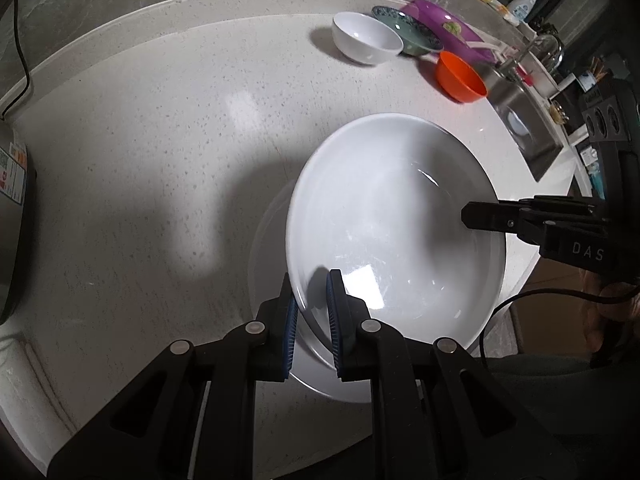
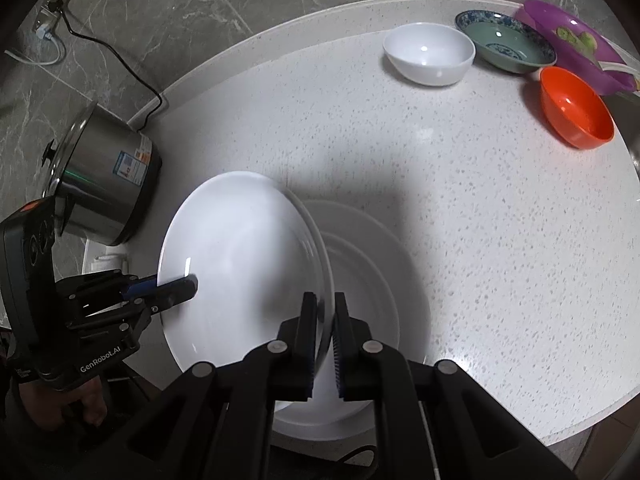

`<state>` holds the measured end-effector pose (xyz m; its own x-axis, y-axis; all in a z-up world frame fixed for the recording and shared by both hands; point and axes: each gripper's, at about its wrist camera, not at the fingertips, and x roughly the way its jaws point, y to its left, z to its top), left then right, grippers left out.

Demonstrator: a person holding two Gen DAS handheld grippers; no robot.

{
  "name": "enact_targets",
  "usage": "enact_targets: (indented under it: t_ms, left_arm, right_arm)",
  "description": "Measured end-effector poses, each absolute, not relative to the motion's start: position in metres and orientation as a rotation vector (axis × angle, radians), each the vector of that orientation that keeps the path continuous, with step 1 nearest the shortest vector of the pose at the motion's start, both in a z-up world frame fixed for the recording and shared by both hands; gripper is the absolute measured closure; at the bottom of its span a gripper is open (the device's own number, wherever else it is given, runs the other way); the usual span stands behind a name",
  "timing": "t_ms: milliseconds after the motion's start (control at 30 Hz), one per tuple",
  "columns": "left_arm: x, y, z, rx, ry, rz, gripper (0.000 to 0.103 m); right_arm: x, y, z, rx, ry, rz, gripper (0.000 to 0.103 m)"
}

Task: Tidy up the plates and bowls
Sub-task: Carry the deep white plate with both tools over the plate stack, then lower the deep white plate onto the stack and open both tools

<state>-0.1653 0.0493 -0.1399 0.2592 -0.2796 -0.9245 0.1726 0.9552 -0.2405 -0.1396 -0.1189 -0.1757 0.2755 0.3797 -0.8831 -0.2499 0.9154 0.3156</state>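
Here we hold the large white plate (image 1: 396,232) by opposite rims, tilted, just above the stack of white plates (image 2: 372,280) lying on the speckled countertop (image 1: 140,160). Our left gripper (image 1: 313,312) has its blue pads pinched on the near rim, and our right gripper (image 2: 323,332) is clamped the same way on the far rim, so both sets of jaws are closed on this plate. As we judge it, the plate is close to being added to the pile but has not been set down yet; lowering it level and letting go is what remains for this piece. Further out, the bowls look unsorted: the white bowl (image 2: 430,54), the green patterned bowl (image 2: 506,46), the orange bowl (image 2: 576,106) and the purple plate (image 2: 576,42) sit loosely grouped at the far edge near the sink (image 1: 524,128). The steel cooker (image 2: 108,184) stands at the counter's other side, well apart.
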Motion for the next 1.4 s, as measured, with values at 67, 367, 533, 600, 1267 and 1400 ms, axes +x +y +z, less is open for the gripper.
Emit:
enact_targets:
  t_ms: [67, 367, 533, 600, 1267, 1400]
  left_arm:
    - [-0.167, 0.043, -0.147, -0.092, 1.281, -0.308, 0.090]
    - [-0.176, 0.029, -0.177, -0.019, 1.320, -0.322, 0.090]
    - [-0.180, 0.025, -0.190, -0.001, 1.341, -0.325, 0.090]
    - [-0.180, 0.025, -0.193, 0.003, 1.344, -0.326, 0.089]
    - [-0.177, 0.034, -0.204, -0.041, 1.340, -0.320, 0.083]
    - [-0.178, 0.037, -0.200, -0.052, 1.329, -0.328, 0.075]
  right_arm:
    - [-0.144, -0.121, -0.181, 0.119, 1.228, 0.416, 0.094]
    - [-0.156, -0.129, -0.210, 0.119, 1.262, 0.380, 0.094]
    - [-0.157, -0.129, -0.226, 0.119, 1.287, 0.371, 0.093]
    - [-0.156, -0.130, -0.229, 0.122, 1.290, 0.368, 0.093]
    - [-0.156, -0.105, -0.237, -0.016, 1.263, 0.358, 0.089]
    - [-0.158, -0.095, -0.237, -0.073, 1.251, 0.346, 0.086]
